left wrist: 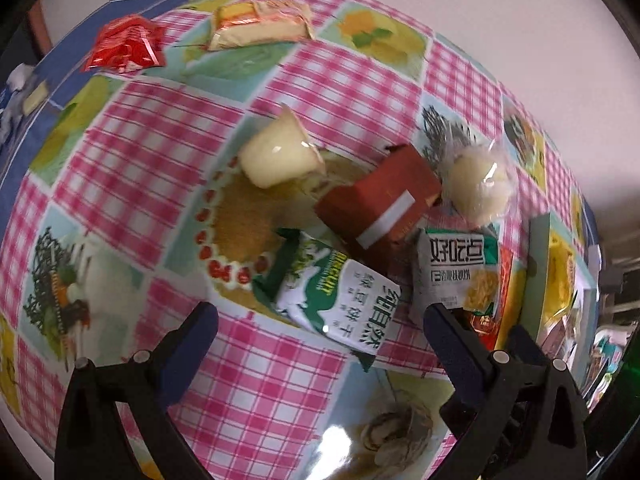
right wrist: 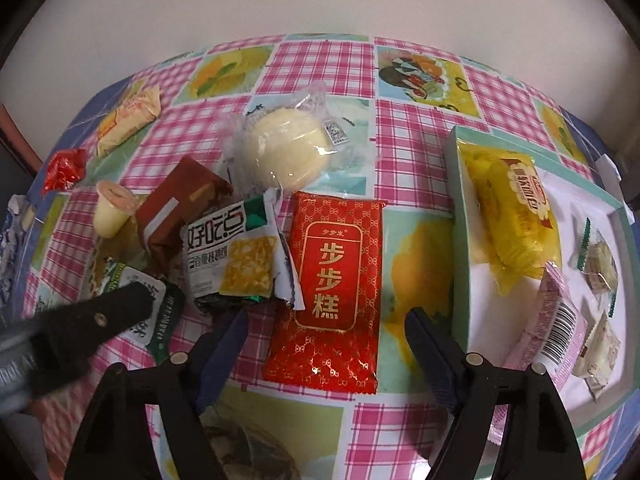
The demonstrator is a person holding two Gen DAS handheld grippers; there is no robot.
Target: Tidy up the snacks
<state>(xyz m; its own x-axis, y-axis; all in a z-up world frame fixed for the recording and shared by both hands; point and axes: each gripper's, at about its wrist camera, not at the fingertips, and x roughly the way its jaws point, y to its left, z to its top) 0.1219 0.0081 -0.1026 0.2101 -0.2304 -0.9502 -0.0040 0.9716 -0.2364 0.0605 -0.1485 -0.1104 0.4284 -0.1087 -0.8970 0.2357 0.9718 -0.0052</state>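
Note:
In the left wrist view my left gripper (left wrist: 320, 312) stands open just above a green-and-white biscuit packet (left wrist: 332, 292), its fingers on either side and apart from it. In the right wrist view my right gripper (right wrist: 325, 318) is open over a flat red cake packet (right wrist: 332, 280); the pads stand clear of its long edges. One left finger (right wrist: 104, 312) shows there over the biscuit packet (right wrist: 156, 320). A green-rimmed white tray (right wrist: 456, 200) to the right holds a yellow packet (right wrist: 516, 216), a pink packet (right wrist: 556, 332) and small wrapped pieces.
On the checked tablecloth lie a jelly cup (left wrist: 276, 152), a brown box (left wrist: 376, 200), a bun in clear wrap (right wrist: 288, 148) and a grey cracker packet (right wrist: 236, 256). Farther back lie a yellow cake packet (left wrist: 260, 24) and a crinkled red wrapper (left wrist: 124, 44).

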